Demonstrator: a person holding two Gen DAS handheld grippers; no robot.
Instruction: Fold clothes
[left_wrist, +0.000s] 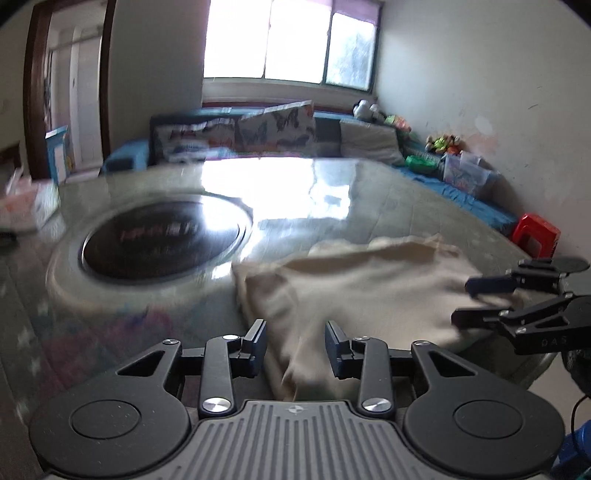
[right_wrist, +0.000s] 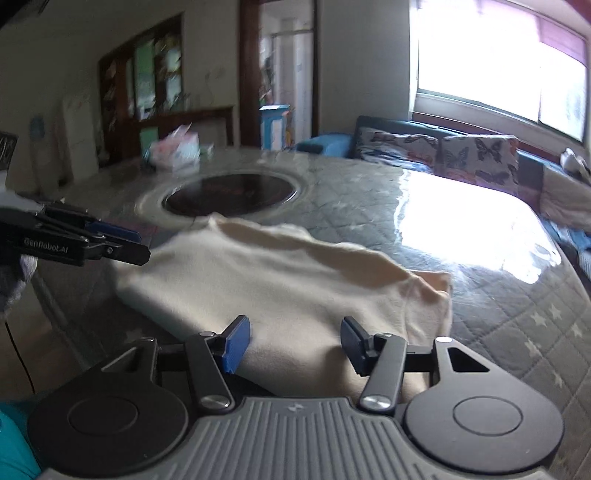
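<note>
Right now the big round table (right_wrist: 461, 236), covered in a quilted cloth under glass with a dark inset disc (right_wrist: 229, 195) at its middle, carries a single cream garment (right_wrist: 280, 280) on its near side. From where the person stands, the garment lies spread flat and partly doubled over, its long axis running roughly left to right across the near edge, with a folded sleeve end (right_wrist: 432, 291) at the right and its far hem reaching almost to the disc.

Both tools hang above the garment's near edge, pointing forward and down over it. The left gripper (left_wrist: 295, 349) is over the left part of the cloth, its jaws parted to a modest gap, cloth showing below that gap but nothing pinched. The right gripper (right_wrist: 295, 343) sits over the middle to right part, its jaws standing wider apart, the blue pads (right_wrist: 236, 345) clear of the fabric and holding nothing. Each hand is about equally near the cloth, so neither has the advantage; the right one is nearer the sleeve end.

The next fold, I would judge, turns on that left-to-right axis: each gripper needs to drop onto the near edge just below it before lifting.
</note>
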